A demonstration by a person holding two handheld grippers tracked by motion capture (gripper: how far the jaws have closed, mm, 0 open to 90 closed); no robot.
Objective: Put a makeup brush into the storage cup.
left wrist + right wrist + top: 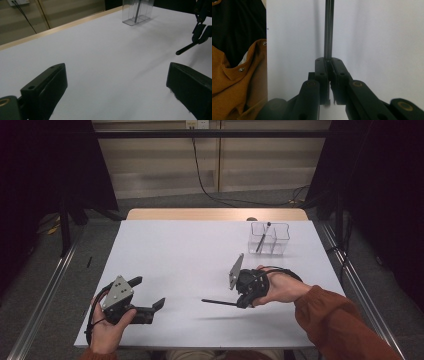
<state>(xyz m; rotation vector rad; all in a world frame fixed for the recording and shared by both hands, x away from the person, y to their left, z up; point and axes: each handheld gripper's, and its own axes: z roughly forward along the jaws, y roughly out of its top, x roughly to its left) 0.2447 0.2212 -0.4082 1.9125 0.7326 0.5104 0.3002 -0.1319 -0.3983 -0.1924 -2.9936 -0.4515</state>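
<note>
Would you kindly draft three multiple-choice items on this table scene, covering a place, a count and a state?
1. Where does the clear container stand?
A. far right of the table
B. near left corner
C. at the near edge

2. How many pens stand in the container?
A. none
B. one
C. three

3. How are the right gripper jaws?
A. wide open, empty
B. shut on a cloth
C. shut on the dark pen

Answers: 1 A, it sits far right on the white table. 2 B, a single pen leans inside. 3 C, the jaws clamp the pen's end.
</note>
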